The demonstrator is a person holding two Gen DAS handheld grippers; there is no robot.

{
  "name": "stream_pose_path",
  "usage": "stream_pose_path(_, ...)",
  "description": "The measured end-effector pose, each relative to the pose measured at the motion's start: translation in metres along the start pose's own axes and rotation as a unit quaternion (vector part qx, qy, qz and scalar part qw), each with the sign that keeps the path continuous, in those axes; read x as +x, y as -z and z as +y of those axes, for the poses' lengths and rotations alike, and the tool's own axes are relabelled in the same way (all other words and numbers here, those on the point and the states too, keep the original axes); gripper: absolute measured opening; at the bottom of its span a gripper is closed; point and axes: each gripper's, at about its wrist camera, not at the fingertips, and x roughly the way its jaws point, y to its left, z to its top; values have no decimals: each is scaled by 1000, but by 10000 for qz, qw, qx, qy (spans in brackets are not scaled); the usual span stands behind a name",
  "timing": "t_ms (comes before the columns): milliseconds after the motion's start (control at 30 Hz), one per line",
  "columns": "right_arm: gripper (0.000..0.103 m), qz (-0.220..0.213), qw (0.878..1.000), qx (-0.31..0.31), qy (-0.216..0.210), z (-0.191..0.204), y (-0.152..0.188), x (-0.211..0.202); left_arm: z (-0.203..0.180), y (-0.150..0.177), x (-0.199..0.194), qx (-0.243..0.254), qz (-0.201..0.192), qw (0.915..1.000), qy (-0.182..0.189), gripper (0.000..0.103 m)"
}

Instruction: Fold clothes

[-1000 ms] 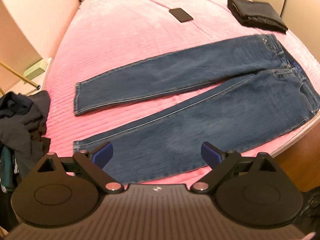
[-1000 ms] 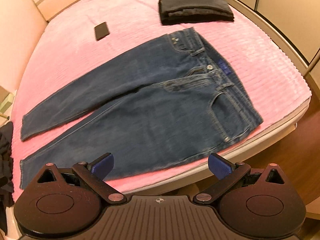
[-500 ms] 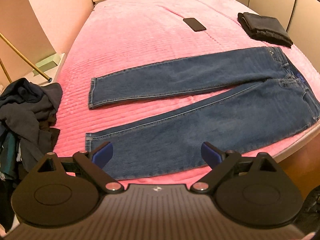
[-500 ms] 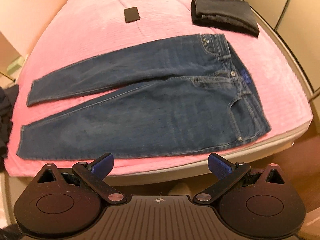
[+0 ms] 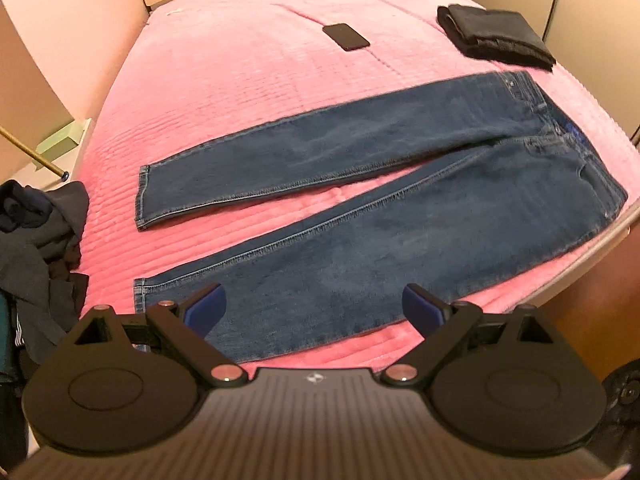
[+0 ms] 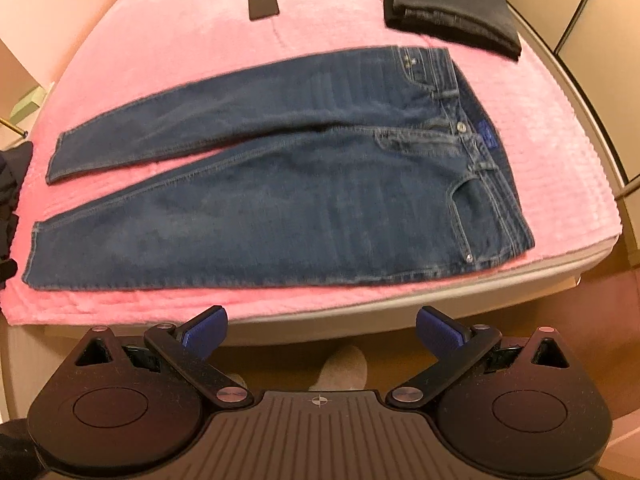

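A pair of blue jeans lies flat on the pink bedspread, legs spread apart toward the left, waistband at the right. My left gripper is open and hovers above the near leg, close to its hem, holding nothing. My right gripper is open too, held off the bed's front edge below the jeans, with nothing between its fingers.
A folded dark garment and a black phone lie at the far side of the bed. A heap of dark clothes sits off the bed's left. A socked foot stands on the floor.
Both cameras shifted: the left gripper moved closer over the near leg, and the right gripper drew back off the bed's front edge. The jeans have not moved.
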Motion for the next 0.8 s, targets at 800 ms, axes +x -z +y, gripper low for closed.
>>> stream_pose_path(800,103,261,9986,-434,-152,32,-4,27,14,28,-7,793,-42,9953,-555,93)
